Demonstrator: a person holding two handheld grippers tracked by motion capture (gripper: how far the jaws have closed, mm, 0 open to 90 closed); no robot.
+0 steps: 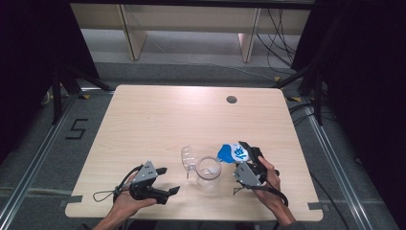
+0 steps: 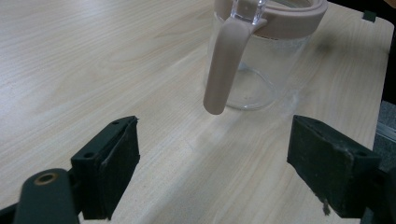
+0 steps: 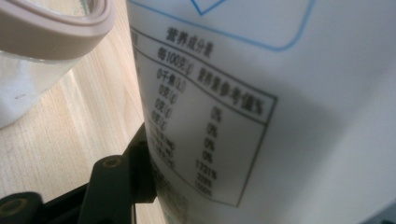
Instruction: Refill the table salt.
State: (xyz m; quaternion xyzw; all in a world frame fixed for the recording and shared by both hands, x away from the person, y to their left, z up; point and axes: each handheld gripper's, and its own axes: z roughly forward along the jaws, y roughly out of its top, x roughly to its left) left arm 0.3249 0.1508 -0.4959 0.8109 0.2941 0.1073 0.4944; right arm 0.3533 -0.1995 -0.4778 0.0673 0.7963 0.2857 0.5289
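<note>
A clear jar with a beige rim stands near the table's front edge, its hinged lid flipped open to the left. My right gripper is shut on a blue and white pouch, tilted toward the jar's mouth from the right. In the right gripper view the pouch shows a printed nutrition table, one black finger presses its side, and the jar's rim is at upper left. My left gripper stands open left of the jar. Its view has the jar and beige handle ahead of the spread jaws.
The light wooden table has a round cable hole at the back right. Black stands and cables flank the table on the grey floor. Another desk's legs stand beyond the far edge.
</note>
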